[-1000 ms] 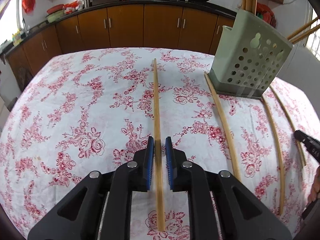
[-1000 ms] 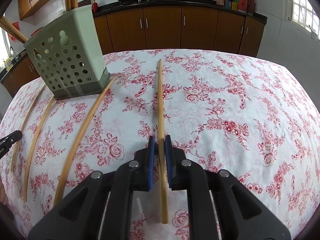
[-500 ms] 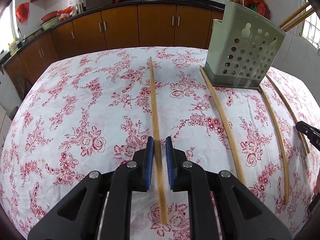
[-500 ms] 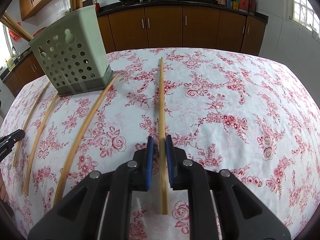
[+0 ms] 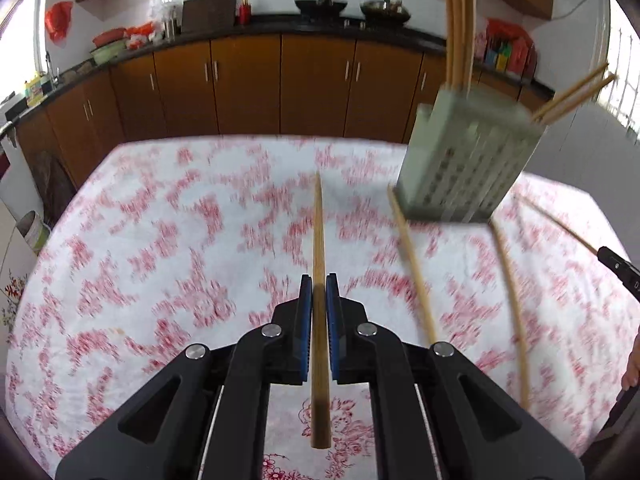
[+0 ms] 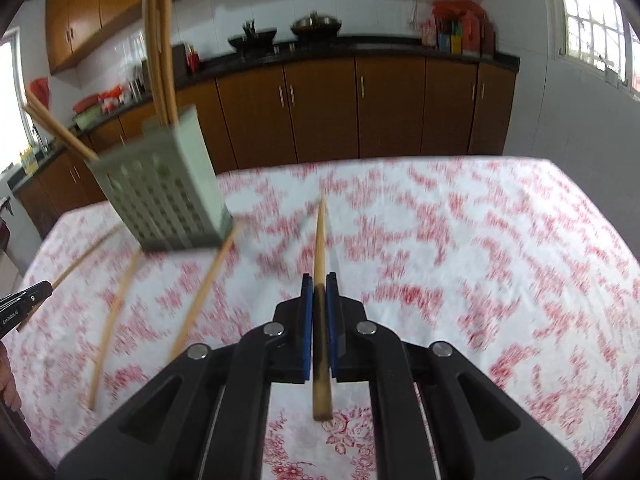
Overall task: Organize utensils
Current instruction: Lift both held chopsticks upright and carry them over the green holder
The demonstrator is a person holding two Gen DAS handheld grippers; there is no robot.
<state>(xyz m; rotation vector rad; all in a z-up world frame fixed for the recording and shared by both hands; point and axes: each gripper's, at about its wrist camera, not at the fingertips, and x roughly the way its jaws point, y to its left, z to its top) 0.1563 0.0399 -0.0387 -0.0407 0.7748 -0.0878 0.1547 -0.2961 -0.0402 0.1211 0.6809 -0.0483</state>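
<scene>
My left gripper [image 5: 319, 280] is closing its blue pads on a long wooden chopstick [image 5: 318, 224], which hangs lifted off the floral tablecloth [image 5: 160, 240]. My right gripper [image 6: 319, 280] is shut on a second chopstick [image 6: 320, 236], also raised above the cloth. A green perforated utensil holder [image 5: 464, 168] stands between the two grippers, at the left in the right wrist view [image 6: 168, 200], with several chopsticks [image 5: 460, 20] standing in it.
Three more chopsticks lie on the cloth around the holder [image 5: 412, 264] [image 5: 512, 300] [image 5: 556, 220]. A hand [image 5: 632, 364] shows at the right edge. Wooden cabinets [image 5: 280, 84] and a countertop run behind the table.
Both grippers closed fully on their chopsticks and rose, lifting them off the cloth. The table and holder now sit lower and farther away in both views.
</scene>
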